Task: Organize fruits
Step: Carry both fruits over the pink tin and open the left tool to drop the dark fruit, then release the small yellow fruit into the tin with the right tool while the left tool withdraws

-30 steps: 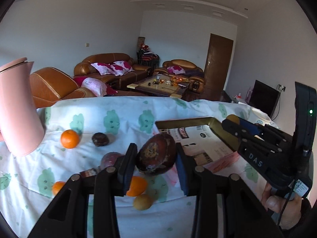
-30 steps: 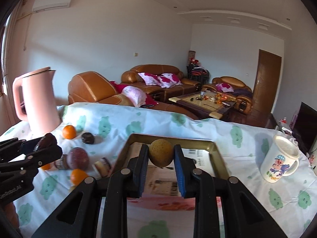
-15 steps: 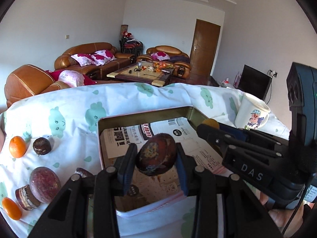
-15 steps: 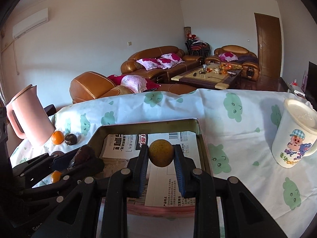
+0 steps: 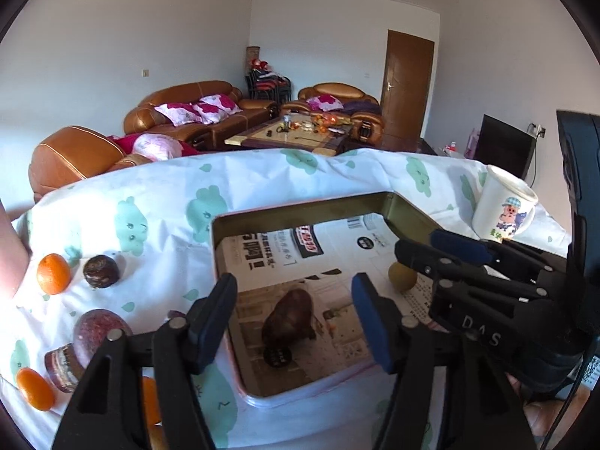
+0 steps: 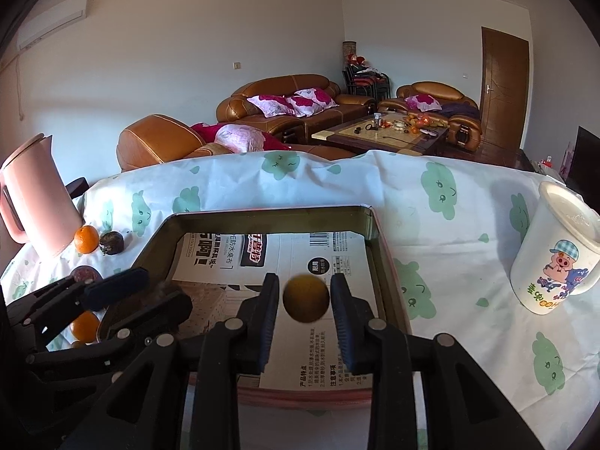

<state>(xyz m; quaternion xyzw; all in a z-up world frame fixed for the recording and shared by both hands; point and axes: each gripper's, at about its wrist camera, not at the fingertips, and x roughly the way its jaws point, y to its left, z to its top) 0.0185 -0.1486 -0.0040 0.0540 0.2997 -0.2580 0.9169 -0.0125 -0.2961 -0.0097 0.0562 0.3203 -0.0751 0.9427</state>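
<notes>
- Left wrist view: the left gripper hangs over the shallow rectangular metal tray, angled downward, and its jaws are opening. The blue-padded fingers stand wide apart and touch nothing.
- The dark reddish-brown passion fruit sits blurred in the gap between the fingers, clear of both pads, just above or on the printed paper lining of the tray; which, I cannot tell.
- The right gripper reaches in from the right edge over the far right part of the tray, with the dull yellow round fruit at its tip.
- Outside the tray, on the white tablecloth with green cloud prints, lie a small orange mandarin, a dark wrinkled round fruit, a mottled purple-red round fruit and another orange mandarin.
- Right wrist view: the right gripper points down into the tray, and its jaws are opening. The dull yellow round fruit sits blurred between the fingers with a slim gap showing on each side, so the pads no longer press it.
- The left gripper enters from the left, low over the tray's left half.
- A white mug with a cartoon pig stands upright on the cloth to the right, well apart from the tray, and a pink plastic kettle stands at the far left.
</notes>
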